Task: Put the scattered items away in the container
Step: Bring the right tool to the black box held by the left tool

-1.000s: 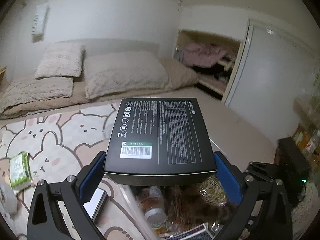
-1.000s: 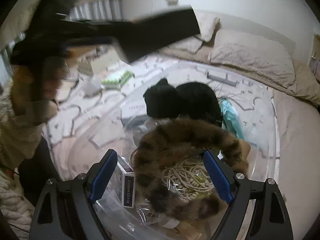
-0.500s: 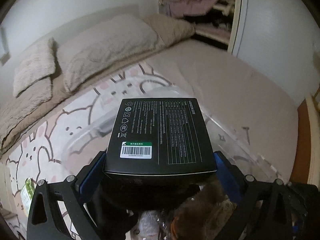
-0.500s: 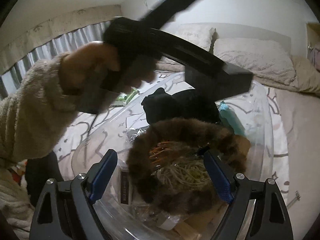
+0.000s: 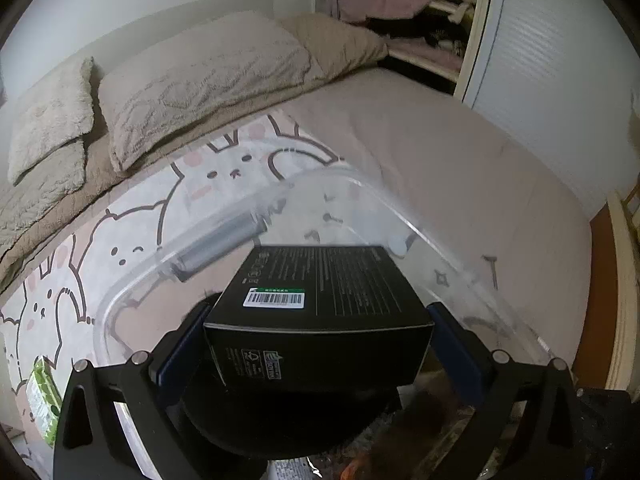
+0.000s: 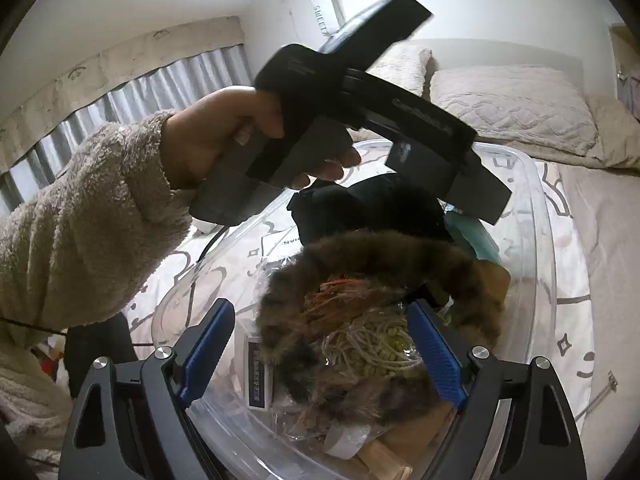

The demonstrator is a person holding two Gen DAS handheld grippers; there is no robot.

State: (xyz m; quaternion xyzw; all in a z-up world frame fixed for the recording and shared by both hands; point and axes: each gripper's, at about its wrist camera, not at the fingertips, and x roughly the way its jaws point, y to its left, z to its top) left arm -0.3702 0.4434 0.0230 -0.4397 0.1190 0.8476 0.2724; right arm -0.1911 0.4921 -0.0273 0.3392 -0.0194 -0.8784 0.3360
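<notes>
My left gripper (image 5: 316,336) is shut on a black box (image 5: 320,308) with white print and a barcode label, holding it over the clear plastic container (image 5: 224,240). In the right wrist view the left gripper (image 6: 486,198) reaches down over the same container (image 6: 540,248), which holds a brown furry band (image 6: 384,248), coiled cord (image 6: 372,344), a black item (image 6: 360,208) and a small dark pack (image 6: 256,376). My right gripper (image 6: 320,348) is open and empty just above the furry band.
The container stands on a bed with a cartoon-print blanket (image 5: 132,216) and beige pillows (image 5: 200,80). A green packet (image 5: 42,396) lies on the blanket at far left. A closet (image 5: 400,8) and white door (image 5: 552,64) stand beyond.
My left gripper has carried the black box over the container and tilted it downward, lower than before. The right gripper has stayed open above the furry band.
</notes>
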